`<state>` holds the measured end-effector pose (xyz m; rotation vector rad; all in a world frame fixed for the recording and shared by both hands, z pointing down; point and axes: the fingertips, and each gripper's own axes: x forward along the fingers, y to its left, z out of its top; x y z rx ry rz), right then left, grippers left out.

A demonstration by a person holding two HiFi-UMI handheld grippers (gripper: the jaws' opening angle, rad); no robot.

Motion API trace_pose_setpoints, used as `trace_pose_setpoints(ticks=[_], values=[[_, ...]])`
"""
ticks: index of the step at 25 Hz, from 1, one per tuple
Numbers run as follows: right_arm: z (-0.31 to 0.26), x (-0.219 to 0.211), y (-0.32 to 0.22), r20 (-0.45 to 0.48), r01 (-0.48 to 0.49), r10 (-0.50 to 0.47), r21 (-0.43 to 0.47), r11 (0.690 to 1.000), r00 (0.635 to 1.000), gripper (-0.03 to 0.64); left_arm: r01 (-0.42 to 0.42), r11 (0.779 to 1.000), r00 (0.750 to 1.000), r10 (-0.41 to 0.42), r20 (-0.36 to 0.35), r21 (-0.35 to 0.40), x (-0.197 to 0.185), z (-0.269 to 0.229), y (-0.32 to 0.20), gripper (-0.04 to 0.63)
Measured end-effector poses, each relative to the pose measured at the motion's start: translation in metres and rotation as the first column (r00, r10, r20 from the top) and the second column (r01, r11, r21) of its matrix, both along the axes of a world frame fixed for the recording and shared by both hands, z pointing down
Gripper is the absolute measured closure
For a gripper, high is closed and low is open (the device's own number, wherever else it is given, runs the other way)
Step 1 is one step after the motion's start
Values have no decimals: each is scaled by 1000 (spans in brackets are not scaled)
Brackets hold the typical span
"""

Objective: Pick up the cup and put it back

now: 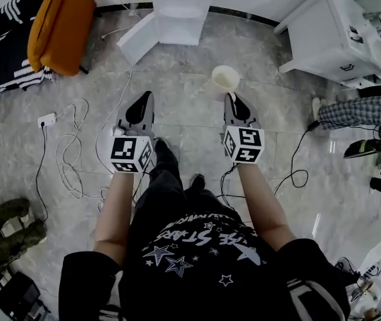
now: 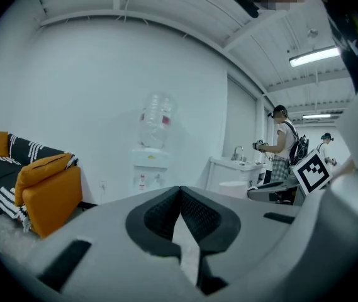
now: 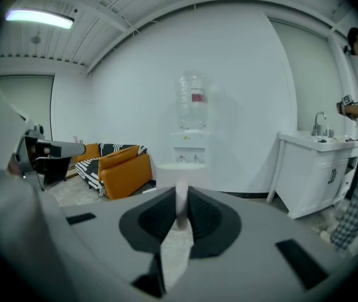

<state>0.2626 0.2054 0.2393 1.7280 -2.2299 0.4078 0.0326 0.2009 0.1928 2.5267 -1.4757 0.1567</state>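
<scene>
Well above the floor [image 1: 284, 139], the right gripper [image 1: 233, 98] pinches the cup [image 1: 225, 79] by its thin wall, jaws nearly together. The left gripper [image 1: 146, 99] is closed and empty. So narrow a hold could let the cup tilt or slip if jolted.

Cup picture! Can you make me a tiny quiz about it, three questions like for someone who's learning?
1. True or false: the left gripper holds the cup.
2. The cushion is: A orange, B green, C blue.
3. Fill in: the right gripper is shut on the ____.
Key: 1 false; 2 A; 3 cup.
</scene>
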Motion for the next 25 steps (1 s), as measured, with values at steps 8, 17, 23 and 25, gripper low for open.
trace_pose_setpoints(ticks=[8,17,23,25], values=[[-33,36,95,-35,12,-11,40,999,999,574,-42,998,999,40,30,51,24,-30,81,586],[-59,37,153,-25,81,-79,105,991,997,574,3,998,1000,-5,22,68,31,-40,152,586],[-69,38,174,-19,112,-110,128,986,994,574,13,997,1000,-15,23,81,40,-44,173,586],[-70,40,177,-14,114,-113,124,986,993,574,14,997,1000,-16,22,77,43,-44,176,586]])
